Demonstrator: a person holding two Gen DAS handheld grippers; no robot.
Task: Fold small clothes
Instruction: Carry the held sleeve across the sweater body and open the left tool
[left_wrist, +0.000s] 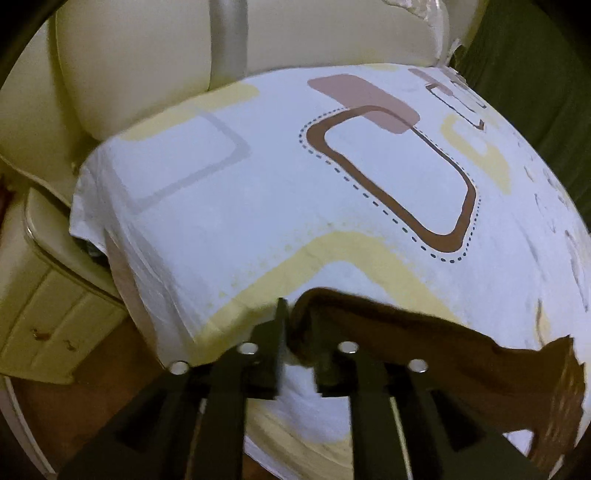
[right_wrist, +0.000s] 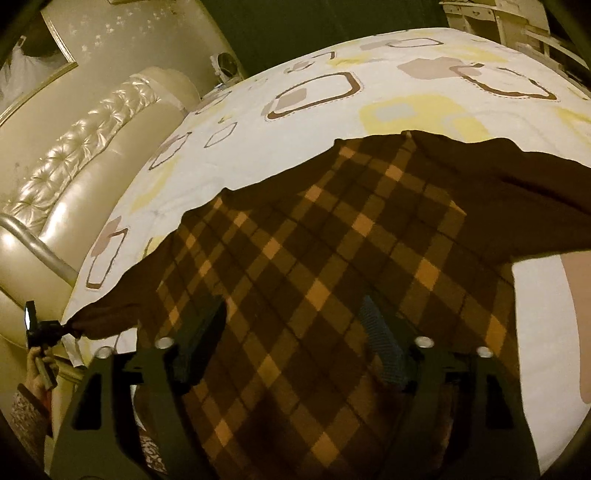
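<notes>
The task's thing is a small brown plaid garment (right_wrist: 314, 258) lying spread on a bed covered by a white sheet (left_wrist: 258, 206) printed with brown, tan and yellow rounded rectangles. In the right wrist view the garment fills the lower middle of the frame: a checked centre panel flanked by plain dark-brown fabric running out to either side, so its long axis lies across the view, from a tapered end at the left to the broad dark portion at the upper right. The right gripper (right_wrist: 295, 332) hangs directly above the checked panel with its jaws spread wide; nothing is between them and the pads do not appear to press on the cloth. The left gripper (left_wrist: 297, 325) sits at the tapered end of the garment, near the bed's edge. Its jaws are nearly together, and a dark fold of the fabric rises between the fingertips; whether the pads truly pinch it or have eased off cannot be told, as the view is blurred there. The same gripper shows small at the left edge of the right wrist view, touching the drawn-out tip of cloth. Judgement: the left hand is nearer that end; the right is placed for the body. The fabric looks soft, woven and limp. A padded cream headboard (right_wrist: 96, 147) stands beyond.
</notes>
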